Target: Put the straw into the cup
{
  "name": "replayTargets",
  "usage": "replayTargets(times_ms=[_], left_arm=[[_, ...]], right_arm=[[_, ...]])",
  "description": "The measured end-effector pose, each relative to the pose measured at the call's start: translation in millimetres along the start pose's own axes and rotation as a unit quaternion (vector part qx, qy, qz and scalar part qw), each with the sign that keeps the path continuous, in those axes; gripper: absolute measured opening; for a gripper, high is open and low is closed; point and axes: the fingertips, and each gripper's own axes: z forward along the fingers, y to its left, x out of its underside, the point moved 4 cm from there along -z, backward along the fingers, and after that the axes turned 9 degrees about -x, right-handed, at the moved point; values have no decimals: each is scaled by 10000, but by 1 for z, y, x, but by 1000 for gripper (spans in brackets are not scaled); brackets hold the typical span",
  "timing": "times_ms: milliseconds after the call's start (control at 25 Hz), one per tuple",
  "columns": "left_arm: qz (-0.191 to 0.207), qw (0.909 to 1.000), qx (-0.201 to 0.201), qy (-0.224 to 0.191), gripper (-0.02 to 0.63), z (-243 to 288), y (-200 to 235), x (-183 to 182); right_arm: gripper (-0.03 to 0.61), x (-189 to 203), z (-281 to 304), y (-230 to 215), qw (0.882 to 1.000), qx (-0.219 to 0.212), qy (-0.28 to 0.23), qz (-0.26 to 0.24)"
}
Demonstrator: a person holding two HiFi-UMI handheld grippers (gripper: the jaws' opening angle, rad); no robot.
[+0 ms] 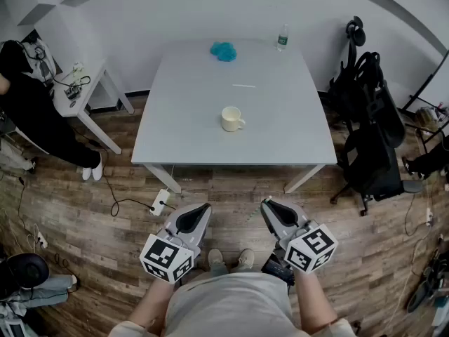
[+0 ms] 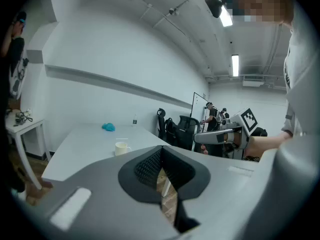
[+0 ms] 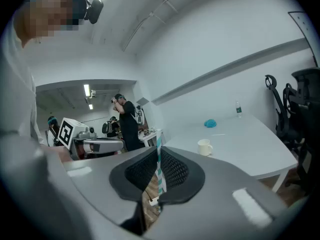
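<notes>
**Both tongs held low, short of the counter; the straw is in the right tongs.**

Head view: the left tongs (image 1: 196,215) and right tongs (image 1: 275,213) hang over the floor, short of the counter's (image 1: 182,146) near edge. The cup (image 1: 231,119) stands upright mid-counter, well apart from both. Left gripper view: the jaws are together with nothing between them. Right gripper view: the jaws are clamped on the striped straw (image 3: 159,169). Its long axis follows the seam between the pads, and one end projects past the tips. Whether that end points forward or upward cannot be told. Risk: the thin straw may pivot in the grip, so a tilted approach could strike the cup's rim, tip the cup or miss its mouth.
</notes>
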Motion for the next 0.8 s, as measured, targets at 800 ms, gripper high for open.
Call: replayTargets(times_ms=[800], left_arm=[[-98, 9999, 73, -51, 17, -14, 28, -2]], right_arm=[[29, -7, 28, 16, 9998, 61, -126, 149]])
